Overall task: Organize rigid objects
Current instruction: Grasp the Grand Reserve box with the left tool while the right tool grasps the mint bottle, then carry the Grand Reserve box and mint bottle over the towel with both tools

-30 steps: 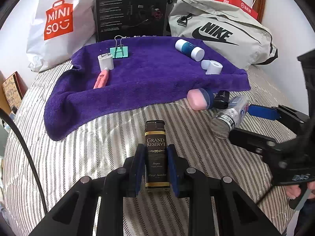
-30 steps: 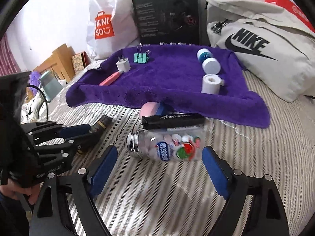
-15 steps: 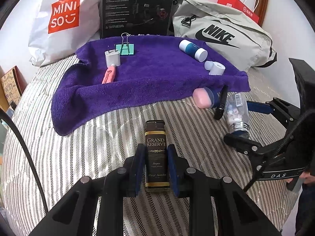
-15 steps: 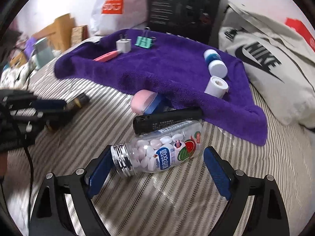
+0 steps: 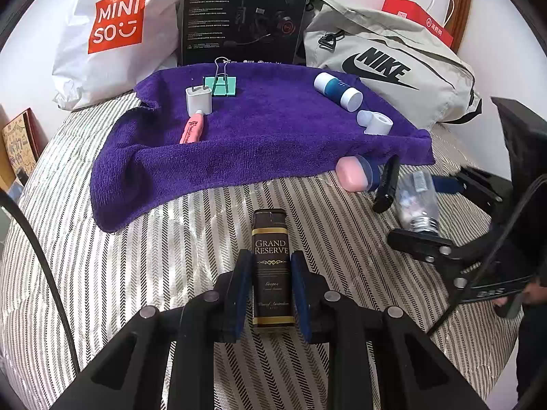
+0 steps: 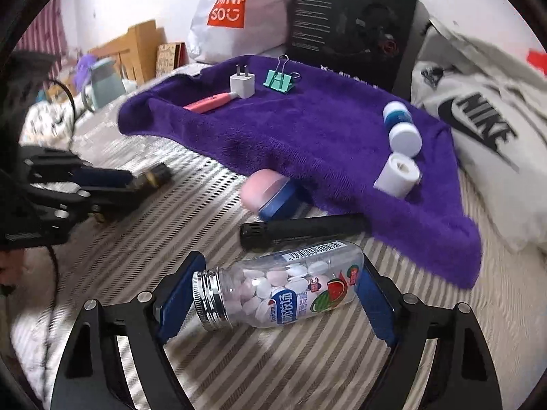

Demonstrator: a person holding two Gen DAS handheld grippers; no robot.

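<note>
Since half a second ago, your right gripper (image 6: 277, 302) has closed in on the clear plastic candy bottle with a silver screw cap (image 6: 283, 288); its blue pads now bracket cap and base, though firm contact cannot be confirmed. That bottle lies on the striped bedspread (image 6: 307, 369), long axis crosswise, cap pointing left. Just behind it lies a black bar-shaped object (image 6: 301, 230), its far end tucked under the purple towel (image 6: 307, 130). Your left gripper (image 5: 272, 288) is clamped on the dark rectangular "Grand Reserve" lighter (image 5: 271, 270), long axis pointing away; its lower end is hidden.
</note>
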